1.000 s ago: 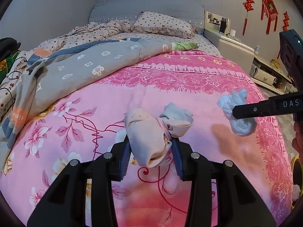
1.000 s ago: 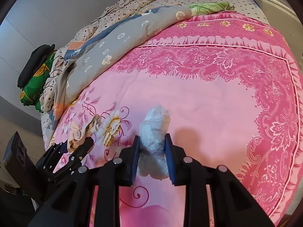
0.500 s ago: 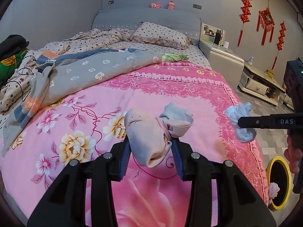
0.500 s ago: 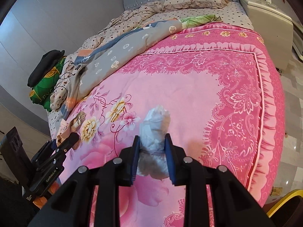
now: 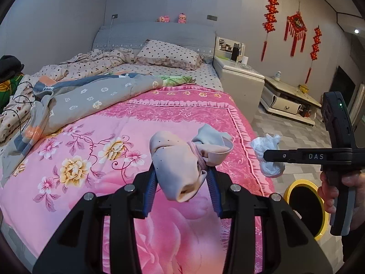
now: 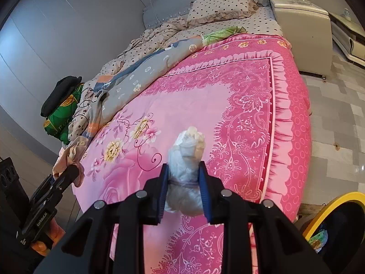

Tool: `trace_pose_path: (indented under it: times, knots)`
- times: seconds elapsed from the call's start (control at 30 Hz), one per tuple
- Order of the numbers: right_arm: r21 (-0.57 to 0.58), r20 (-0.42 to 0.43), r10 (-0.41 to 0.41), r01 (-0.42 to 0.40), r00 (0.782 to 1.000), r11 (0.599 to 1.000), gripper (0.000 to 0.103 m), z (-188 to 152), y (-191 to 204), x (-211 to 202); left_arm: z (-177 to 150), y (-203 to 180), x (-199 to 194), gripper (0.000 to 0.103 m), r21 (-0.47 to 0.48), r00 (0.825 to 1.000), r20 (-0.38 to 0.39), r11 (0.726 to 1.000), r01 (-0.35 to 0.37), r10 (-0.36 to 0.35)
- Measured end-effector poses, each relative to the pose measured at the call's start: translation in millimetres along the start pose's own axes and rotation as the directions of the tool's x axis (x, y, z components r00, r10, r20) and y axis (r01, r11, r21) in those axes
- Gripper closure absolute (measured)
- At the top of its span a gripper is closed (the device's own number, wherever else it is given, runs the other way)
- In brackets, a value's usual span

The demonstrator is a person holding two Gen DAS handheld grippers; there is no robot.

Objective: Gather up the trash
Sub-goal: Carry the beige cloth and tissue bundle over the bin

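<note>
My left gripper (image 5: 182, 178) is shut on a beige and grey cloth bundle (image 5: 180, 159), held above the foot of the pink floral bed (image 5: 91, 137). My right gripper (image 6: 183, 182) is shut on a white crumpled tissue wad (image 6: 187, 157). In the left wrist view the right gripper (image 5: 264, 155) shows at the right with the wad (image 5: 269, 153), just past the bed's edge and above a yellow-rimmed black bin (image 5: 305, 207). The bin's rim (image 6: 333, 203) shows at the lower right of the right wrist view. The left gripper (image 6: 73, 171) with its bundle shows at the left there.
A rumpled grey and dotted quilt (image 5: 79, 96) covers the bed's far left. A white nightstand (image 5: 239, 77) and a low TV cabinet (image 5: 289, 100) stand to the right. Grey tiled floor (image 6: 337, 118) runs beside the bed. Green and black clothes (image 6: 61, 105) lie at the left.
Both grippers have pulled back from the bed with their loads, toward its foot and right side. The yellow-rimmed bin has come into view below the right gripper.
</note>
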State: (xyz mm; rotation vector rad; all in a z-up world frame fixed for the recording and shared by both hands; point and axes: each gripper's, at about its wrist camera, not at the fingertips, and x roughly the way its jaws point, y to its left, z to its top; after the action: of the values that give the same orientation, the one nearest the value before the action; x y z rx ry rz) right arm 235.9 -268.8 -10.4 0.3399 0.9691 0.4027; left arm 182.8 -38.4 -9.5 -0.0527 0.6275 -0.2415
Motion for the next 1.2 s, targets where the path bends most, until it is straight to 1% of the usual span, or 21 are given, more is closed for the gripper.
trace_pose_path:
  times: [0.37, 0.5, 0.77, 0.93, 1.1, 1.2]
  knots:
    - [0.043, 0.085, -0.015, 0.012, 0.996, 0.999, 0.079, -29.4, -28.8, -61.6, 1.5, -66.0, -47.3, 0.065, 0.065, 0.994, 0.067, 0.994, 0.085, -0.09]
    - [0.059, 0.12, -0.024, 0.016, 0.993, 0.998, 0.079, -38.9, -39.5, -84.1, 1.9, -87.4, -56.9, 0.064, 0.09, 0.99, 0.081, 0.99, 0.108, -0.115]
    - [0.102, 0.174, -0.051, 0.033, 0.983, 0.994, 0.079, -57.4, -64.8, -122.8, 2.2, -131.2, -64.1, 0.064, 0.133, 0.981, 0.08, 0.977, 0.167, -0.179]
    - [0.141, 0.21, -0.086, 0.056, 0.974, 0.988, 0.079, -70.3, -86.3, -146.5, 1.7, -157.9, -62.7, 0.064, 0.164, 0.974, 0.068, 0.965, 0.204, -0.218]
    - [0.192, 0.239, -0.138, 0.093, 0.961, 0.977, 0.078, -83.9, -113.9, -168.1, 0.3, -187.7, -56.2, 0.063, 0.197, 0.966, 0.05, 0.95, 0.241, -0.255]
    - [0.225, 0.256, -0.207, 0.15, 0.944, 0.963, 0.078, -93.6, -130.9, -181.3, -2.8, -208.2, -46.6, 0.061, 0.208, 0.959, 0.027, 0.94, 0.272, -0.283]
